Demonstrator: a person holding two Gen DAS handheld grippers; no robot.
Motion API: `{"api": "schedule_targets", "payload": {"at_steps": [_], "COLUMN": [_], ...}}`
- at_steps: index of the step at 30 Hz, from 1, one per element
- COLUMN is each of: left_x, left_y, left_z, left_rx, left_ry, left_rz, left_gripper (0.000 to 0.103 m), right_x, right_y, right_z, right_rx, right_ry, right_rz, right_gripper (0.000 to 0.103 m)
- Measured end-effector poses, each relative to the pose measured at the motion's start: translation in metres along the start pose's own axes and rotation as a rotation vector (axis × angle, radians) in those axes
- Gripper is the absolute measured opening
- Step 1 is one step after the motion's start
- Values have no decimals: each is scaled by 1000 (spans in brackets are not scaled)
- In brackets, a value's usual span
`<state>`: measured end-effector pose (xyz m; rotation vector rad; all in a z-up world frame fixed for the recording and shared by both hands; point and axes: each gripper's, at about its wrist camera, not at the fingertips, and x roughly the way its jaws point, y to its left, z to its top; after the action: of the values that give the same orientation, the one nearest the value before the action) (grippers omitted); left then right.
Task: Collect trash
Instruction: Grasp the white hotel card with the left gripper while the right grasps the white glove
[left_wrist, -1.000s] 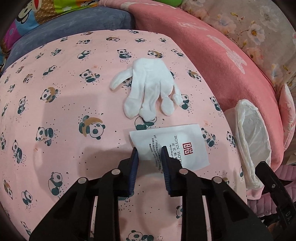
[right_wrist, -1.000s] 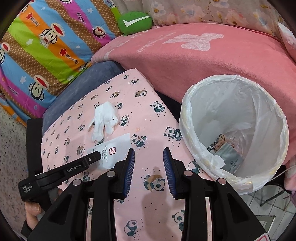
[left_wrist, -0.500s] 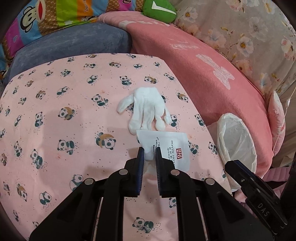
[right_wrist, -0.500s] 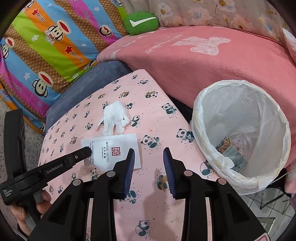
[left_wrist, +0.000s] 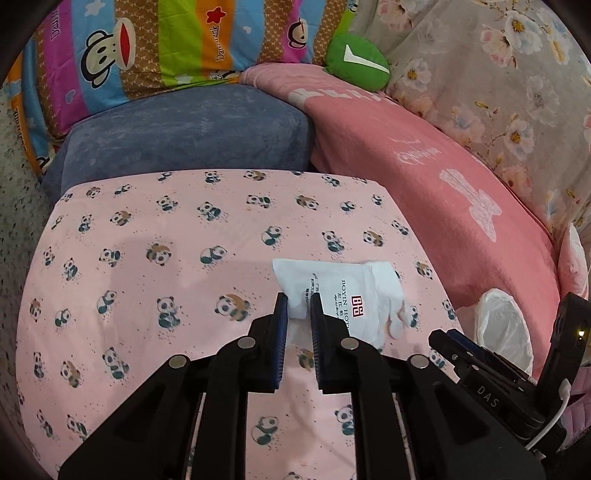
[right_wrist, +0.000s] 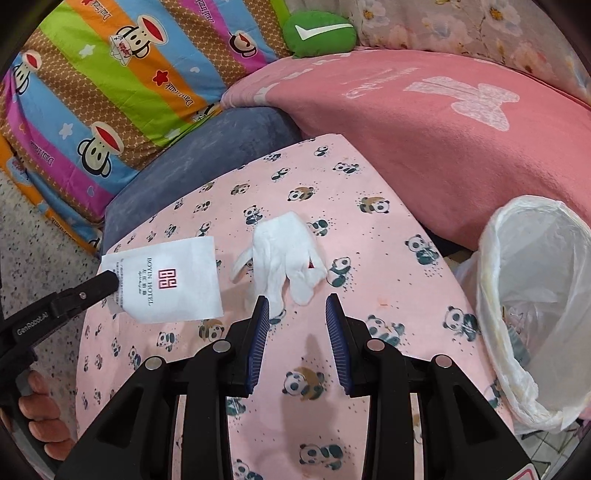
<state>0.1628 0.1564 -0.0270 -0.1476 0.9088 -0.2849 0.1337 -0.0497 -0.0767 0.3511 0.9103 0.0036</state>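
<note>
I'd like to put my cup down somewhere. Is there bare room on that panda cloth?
Yes: the near-left stretch of the panda cloth, and the strip between the white glove and the lined bin. It is crowded around the glove, where the left tongs hold the hotel packet.

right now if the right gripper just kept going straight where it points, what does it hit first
Most likely the white glove: it lies on the panda cloth just ahead of the open right gripper, fingertips nearest. Height above the cloth is unclear.

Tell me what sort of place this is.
Probably a bedroom or home sleeping corner: a pink panda-print sheet covers the surface, ringed by a striped cartoon-monkey quilt and a pink fleece blanket, with a white bag-lined bin alongside.
</note>
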Motion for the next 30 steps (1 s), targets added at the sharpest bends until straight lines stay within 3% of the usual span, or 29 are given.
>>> {"api": "schedule_targets", "payload": {"at_steps": [4,8,15,20,30], "left_x": [8,18,31,32,10], "left_y": [12,15,9,0,-34], "left_z": [9,14,12,7,-5], "left_rx": [-18,-17,-6,6,37], "left_ry": [-1,6,28,41,36], "left_rz": [5,5,-7,-8,-38], "left_gripper": [12,12,12,12,12], "right_x": [23,46,81,78,2], "right_y": [9,16,14,13,-13], "right_z": [12,20,26,17,-7], "right_rx": [12,4,10,-11,52], "right_ry": [23,35,98,123,11], "right_rz": [5,-14,-31,-17,11], "right_gripper": [35,42,42,10,9]}}
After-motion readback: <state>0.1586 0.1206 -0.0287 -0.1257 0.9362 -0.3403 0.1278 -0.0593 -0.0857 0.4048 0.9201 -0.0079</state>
